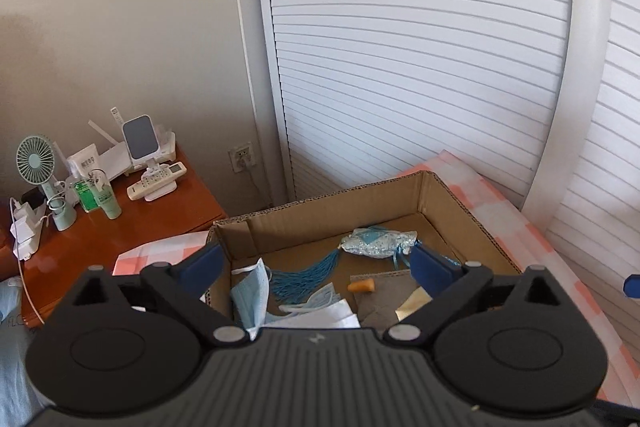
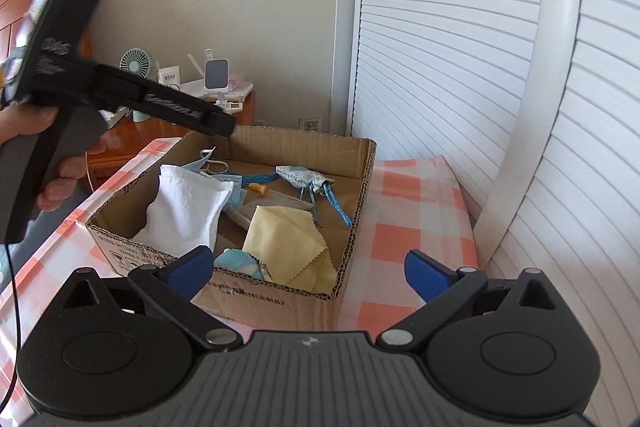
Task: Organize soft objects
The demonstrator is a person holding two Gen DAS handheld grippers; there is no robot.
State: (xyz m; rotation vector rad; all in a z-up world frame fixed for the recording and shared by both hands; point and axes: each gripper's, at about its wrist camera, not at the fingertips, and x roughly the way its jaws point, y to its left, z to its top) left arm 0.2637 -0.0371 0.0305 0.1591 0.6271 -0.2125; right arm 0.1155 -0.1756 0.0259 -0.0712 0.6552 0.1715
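Observation:
A cardboard box (image 2: 352,227) stands on a pink checked cloth (image 2: 416,195) and holds soft things: a white cloth (image 2: 188,211), a yellow cloth (image 2: 288,247), a sparkly blue pouch (image 2: 300,177) with a blue tassel (image 1: 304,277), face masks (image 1: 252,295) and a small orange piece (image 1: 362,286). My left gripper (image 1: 320,263) hovers over the box's left part, open, nothing between its fingers. In the right wrist view it shows as a black tool (image 2: 132,95) held by a hand. My right gripper (image 2: 308,273) is open before the box's near wall, empty.
A wooden bedside table (image 1: 132,223) at the left carries a small fan (image 1: 36,159), bottles, remotes and chargers. White louvred doors (image 1: 420,67) and a white curved rail (image 2: 532,87) stand behind the box. A wall socket (image 1: 242,155) sits low on the wall.

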